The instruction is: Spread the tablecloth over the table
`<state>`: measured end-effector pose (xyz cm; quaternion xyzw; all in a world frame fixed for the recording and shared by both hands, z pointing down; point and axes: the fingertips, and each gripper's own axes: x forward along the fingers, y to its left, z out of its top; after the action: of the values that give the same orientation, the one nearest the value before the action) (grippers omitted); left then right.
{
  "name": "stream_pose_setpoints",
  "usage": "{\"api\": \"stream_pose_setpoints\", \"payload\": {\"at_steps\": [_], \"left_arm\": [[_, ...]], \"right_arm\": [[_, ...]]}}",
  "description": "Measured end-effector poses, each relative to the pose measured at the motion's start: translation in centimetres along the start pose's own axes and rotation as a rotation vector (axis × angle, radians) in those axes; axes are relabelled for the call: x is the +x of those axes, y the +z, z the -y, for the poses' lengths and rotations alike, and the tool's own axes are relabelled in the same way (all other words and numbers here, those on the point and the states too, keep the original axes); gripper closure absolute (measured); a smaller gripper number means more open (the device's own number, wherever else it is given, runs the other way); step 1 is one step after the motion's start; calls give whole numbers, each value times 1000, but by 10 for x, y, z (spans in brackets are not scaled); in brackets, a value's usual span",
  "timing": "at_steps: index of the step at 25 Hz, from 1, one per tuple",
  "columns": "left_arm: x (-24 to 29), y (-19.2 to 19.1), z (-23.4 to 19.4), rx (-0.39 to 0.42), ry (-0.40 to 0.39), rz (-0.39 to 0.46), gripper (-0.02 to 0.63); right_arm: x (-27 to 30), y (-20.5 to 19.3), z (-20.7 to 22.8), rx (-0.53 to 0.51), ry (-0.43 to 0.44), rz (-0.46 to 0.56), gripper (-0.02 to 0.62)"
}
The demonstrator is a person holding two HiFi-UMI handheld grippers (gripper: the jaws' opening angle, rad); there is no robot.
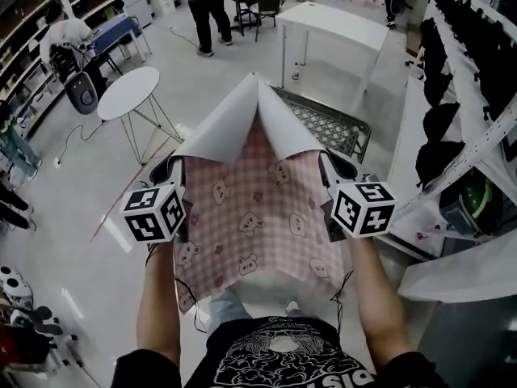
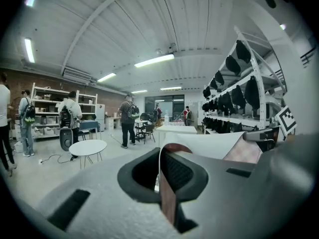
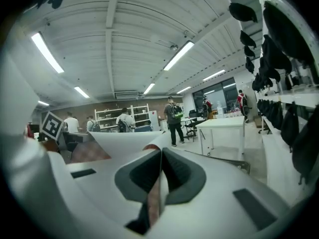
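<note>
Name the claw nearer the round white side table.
Left. The left claw is just below-right of the round white side table; the right claw is farther right, across the pink checked tablecloth both grip.

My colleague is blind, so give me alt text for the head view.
The left gripper and right gripper each clamp an edge of a pink checked tablecloth, its far corners folded over, showing white. Beyond lie a mesh table, a white table and a round table.

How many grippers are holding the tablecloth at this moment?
2. The left gripper is shut on the tablecloth at its left edge, the right gripper at its right edge. No other gripper is in view.
</note>
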<state>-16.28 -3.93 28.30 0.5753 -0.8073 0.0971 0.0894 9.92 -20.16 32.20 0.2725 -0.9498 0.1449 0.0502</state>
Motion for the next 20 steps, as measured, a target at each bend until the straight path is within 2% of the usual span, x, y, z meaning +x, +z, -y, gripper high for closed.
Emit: {"api": "stream_pose_setpoints", "payload": {"at_steps": [4, 10, 20], "left_arm": [[58, 1, -13, 19, -130, -18, 598], [120, 5, -27, 32, -303, -55, 598], [177, 2, -41, 51, -508, -88, 598]], "right_arm": [[13, -4, 16, 31, -143, 8, 589], [20, -11, 19, 71, -340, -6, 589], [29, -17, 5, 50, -571, -28, 589]]}}
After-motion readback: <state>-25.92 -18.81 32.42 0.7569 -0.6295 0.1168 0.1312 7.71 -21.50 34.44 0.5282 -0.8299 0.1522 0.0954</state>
